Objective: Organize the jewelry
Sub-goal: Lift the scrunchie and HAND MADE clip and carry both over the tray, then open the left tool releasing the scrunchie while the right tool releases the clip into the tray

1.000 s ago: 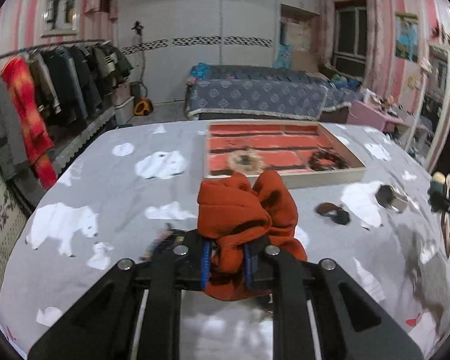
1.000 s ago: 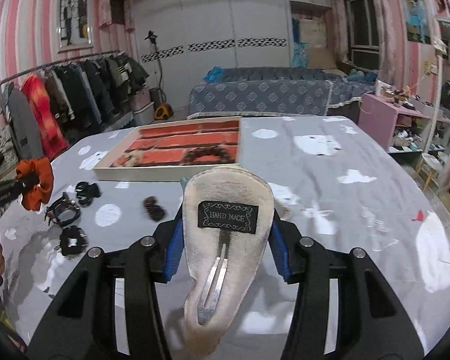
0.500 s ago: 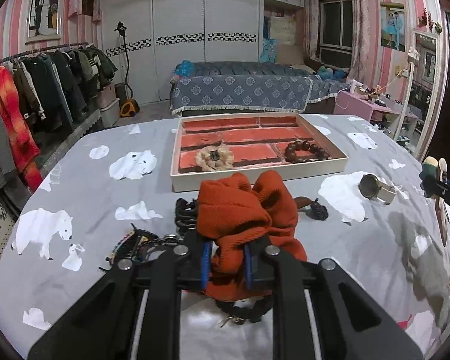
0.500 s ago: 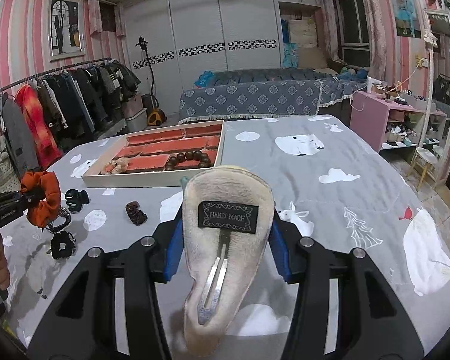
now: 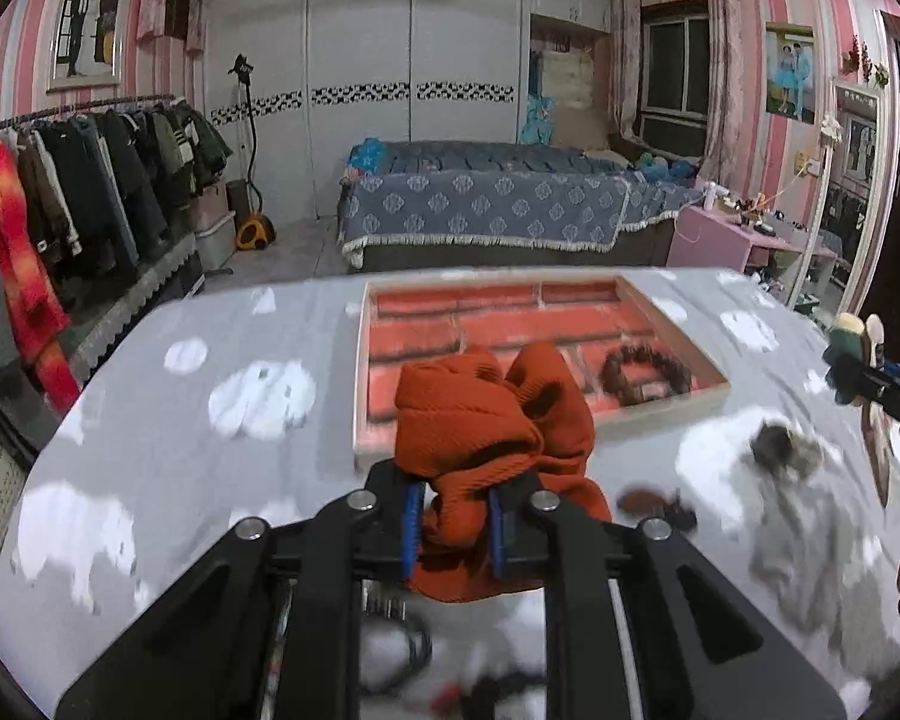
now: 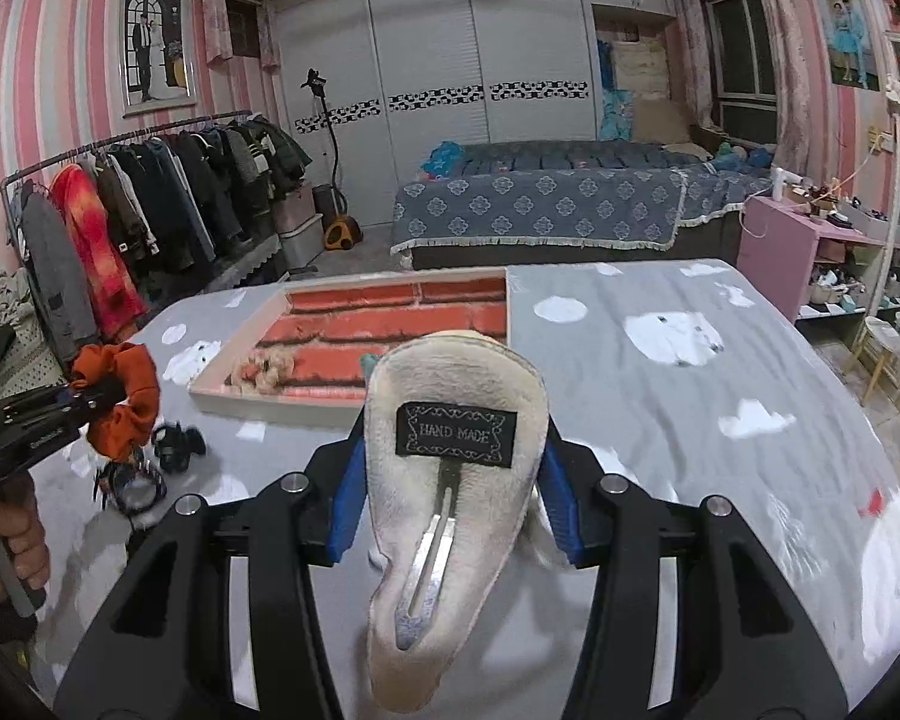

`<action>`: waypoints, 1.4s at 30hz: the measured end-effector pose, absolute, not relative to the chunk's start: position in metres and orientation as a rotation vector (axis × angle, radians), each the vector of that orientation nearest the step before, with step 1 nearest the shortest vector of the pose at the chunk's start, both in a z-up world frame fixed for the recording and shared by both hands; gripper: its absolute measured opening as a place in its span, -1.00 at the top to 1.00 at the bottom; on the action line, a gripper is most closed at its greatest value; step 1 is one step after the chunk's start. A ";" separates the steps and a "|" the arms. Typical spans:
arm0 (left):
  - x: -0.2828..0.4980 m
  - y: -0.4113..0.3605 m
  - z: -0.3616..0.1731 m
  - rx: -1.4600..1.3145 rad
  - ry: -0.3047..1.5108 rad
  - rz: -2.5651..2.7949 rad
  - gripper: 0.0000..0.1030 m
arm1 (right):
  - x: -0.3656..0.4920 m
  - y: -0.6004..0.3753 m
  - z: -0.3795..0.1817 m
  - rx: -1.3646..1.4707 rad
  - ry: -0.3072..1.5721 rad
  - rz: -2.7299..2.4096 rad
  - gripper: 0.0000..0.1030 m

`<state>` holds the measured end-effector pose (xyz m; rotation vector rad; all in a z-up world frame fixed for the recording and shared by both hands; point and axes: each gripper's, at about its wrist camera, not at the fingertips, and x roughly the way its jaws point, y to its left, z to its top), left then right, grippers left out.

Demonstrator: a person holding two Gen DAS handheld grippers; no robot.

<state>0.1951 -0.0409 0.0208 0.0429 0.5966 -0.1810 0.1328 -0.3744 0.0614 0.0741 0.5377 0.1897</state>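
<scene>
Right, left gripper [image 5: 450, 519] has its blue pads clamped on the orange scrunchie [image 5: 492, 420], held up just in front of the tray's [image 5: 666, 414] near rim. Inside that tray, a dark bead bracelet [image 5: 645, 372] sits at the near right. Over on the other side, right gripper [image 6: 453, 504] pinches the cream plush hair clip [image 6: 456, 480], "HAND MADE" label up, also hovering near the tray. Left of the tray, black hair ties [image 6: 177, 447] lie on the grey cloth [image 6: 690, 420].
</scene>
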 end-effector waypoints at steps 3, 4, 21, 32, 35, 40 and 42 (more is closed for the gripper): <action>0.227 -0.045 0.028 0.042 0.584 -0.176 0.67 | 0.163 -0.363 0.071 0.041 0.529 0.194 0.02; 0.239 -0.047 0.030 0.041 0.584 -0.172 0.67 | 0.177 -0.358 0.075 0.041 0.523 0.196 0.02; 0.400 -0.074 -0.026 0.025 0.816 -0.132 0.65 | 0.397 -0.334 0.019 0.050 0.786 0.178 0.02; 0.424 -0.076 -0.061 0.050 0.921 -0.096 0.59 | 0.436 -0.328 -0.001 0.011 0.915 0.162 -0.03; 0.422 -0.078 -0.060 0.072 0.915 -0.077 0.21 | 0.438 -0.322 -0.005 -0.027 0.943 0.148 -0.10; 0.416 -0.073 -0.052 0.064 0.901 -0.084 0.00 | 0.430 -0.329 0.002 -0.010 0.906 0.146 -0.24; 0.412 -0.071 -0.044 0.061 0.891 -0.098 -0.05 | 0.419 -0.333 0.015 -0.003 0.868 0.154 -0.31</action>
